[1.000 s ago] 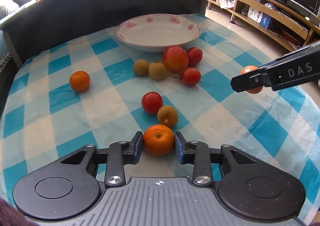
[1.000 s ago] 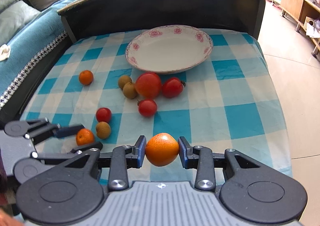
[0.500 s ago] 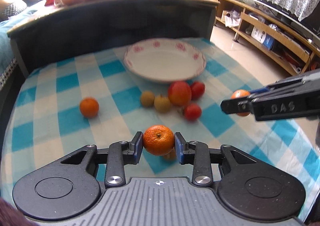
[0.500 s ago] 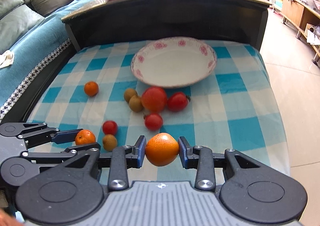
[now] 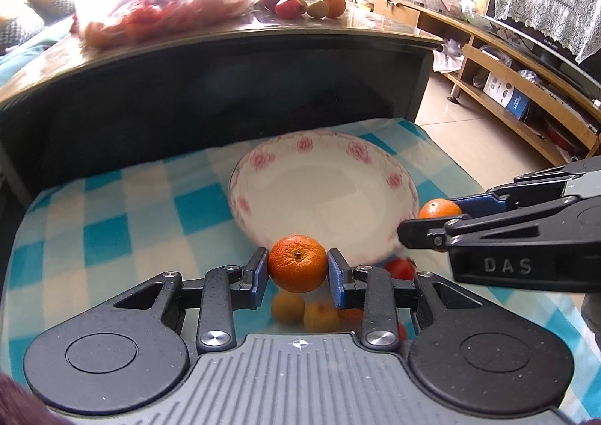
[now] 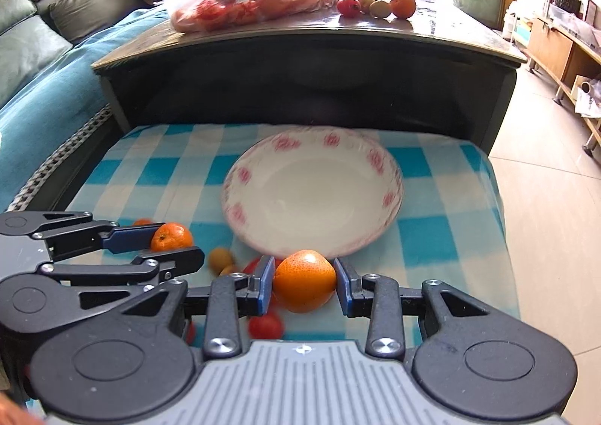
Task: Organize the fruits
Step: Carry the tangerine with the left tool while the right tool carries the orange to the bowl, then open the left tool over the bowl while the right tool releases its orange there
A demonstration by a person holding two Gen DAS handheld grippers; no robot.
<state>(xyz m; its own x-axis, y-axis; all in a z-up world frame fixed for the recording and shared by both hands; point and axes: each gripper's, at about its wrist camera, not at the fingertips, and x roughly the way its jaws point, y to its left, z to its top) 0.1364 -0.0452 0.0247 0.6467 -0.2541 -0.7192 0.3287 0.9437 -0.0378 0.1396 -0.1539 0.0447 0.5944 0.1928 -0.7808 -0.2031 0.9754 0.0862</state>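
Round orange mandarins (image 5: 297, 263) clamped in left tool (image 5: 297, 267) and right tool (image 6: 303, 282), nearing empty pink-flowered white plate (image 6: 240, 177); remaining fruit unsorted.

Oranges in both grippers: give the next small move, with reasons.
Probably carry both a little further forward over the plate, then open. The left gripper and right gripper each clamp an orange at its near rim; the plate is empty.

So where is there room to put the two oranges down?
The white pink-flowered bowl is empty inside. The blue checked cloth is bare right of it and along the dark wooden table edge. The near side, with red tomatoes and small brown fruits, is crowded.
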